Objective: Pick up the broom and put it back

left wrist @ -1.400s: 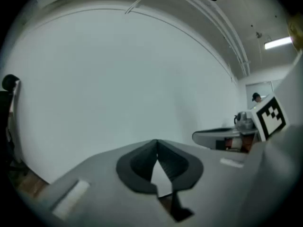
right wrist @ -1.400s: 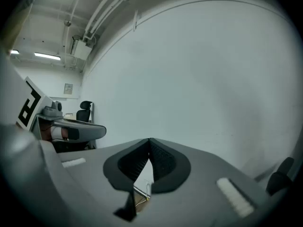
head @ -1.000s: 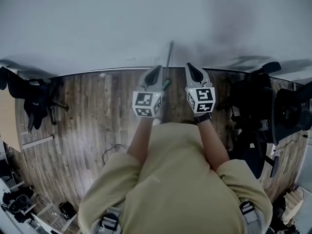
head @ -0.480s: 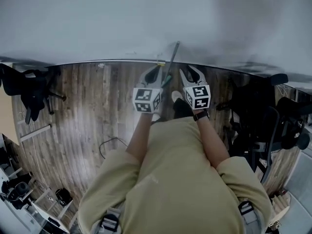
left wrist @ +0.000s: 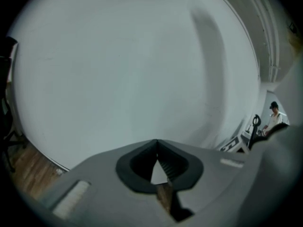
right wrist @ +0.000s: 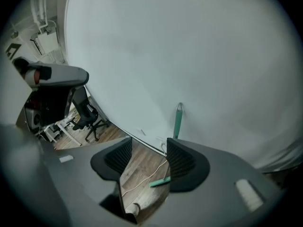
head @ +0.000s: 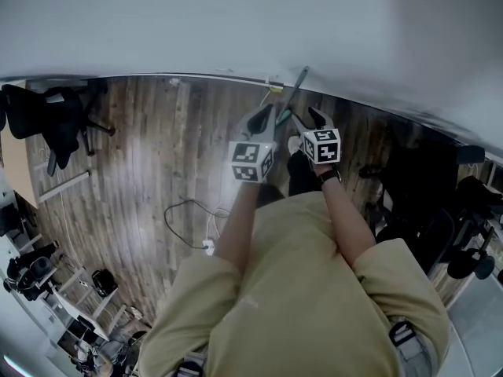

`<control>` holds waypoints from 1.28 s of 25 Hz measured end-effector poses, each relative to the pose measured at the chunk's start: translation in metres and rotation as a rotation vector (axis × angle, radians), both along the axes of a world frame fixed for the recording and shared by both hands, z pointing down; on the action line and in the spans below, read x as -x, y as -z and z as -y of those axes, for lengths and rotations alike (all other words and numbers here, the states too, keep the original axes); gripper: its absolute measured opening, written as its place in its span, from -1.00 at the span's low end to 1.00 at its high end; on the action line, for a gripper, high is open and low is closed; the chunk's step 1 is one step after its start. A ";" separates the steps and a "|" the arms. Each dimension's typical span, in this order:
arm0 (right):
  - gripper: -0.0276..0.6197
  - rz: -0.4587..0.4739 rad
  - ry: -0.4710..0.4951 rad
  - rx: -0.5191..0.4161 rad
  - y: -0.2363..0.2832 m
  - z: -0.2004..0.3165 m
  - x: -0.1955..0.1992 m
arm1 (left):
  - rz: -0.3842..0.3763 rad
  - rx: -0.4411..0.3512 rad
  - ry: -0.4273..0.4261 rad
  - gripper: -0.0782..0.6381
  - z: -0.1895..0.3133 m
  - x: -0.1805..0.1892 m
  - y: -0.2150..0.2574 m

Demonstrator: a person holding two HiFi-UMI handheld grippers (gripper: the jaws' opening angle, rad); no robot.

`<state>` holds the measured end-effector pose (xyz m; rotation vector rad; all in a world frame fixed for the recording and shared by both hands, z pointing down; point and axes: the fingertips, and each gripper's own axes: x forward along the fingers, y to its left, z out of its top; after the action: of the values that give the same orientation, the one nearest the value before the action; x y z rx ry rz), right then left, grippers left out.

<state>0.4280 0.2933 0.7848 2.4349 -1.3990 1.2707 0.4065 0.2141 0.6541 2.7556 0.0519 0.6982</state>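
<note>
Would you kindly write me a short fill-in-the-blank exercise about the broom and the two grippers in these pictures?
1. The broom leans against the white ____.
2. Its head rests on a floor of ____ planks.
3. The left gripper is shut, while the right gripper is ____ and empty.
Missing words: wall; wooden; open (those jaws are opening, with nothing between them).
</note>
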 end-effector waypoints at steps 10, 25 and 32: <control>-0.08 0.208 -0.036 0.113 -0.139 0.017 -0.040 | 0.064 0.015 0.107 -0.78 0.032 0.003 -0.066; -0.55 0.173 -0.215 -0.044 -0.174 0.063 -0.114 | 0.163 0.072 0.182 -0.78 0.023 0.054 -0.124; -0.55 0.132 -0.028 -0.022 -0.143 0.058 -0.061 | 0.117 0.044 0.131 -0.78 0.016 0.039 -0.091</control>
<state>0.4891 0.2358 0.9274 2.4334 -1.4209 1.4542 0.3672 0.1984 0.7446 2.6429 -0.1350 0.8107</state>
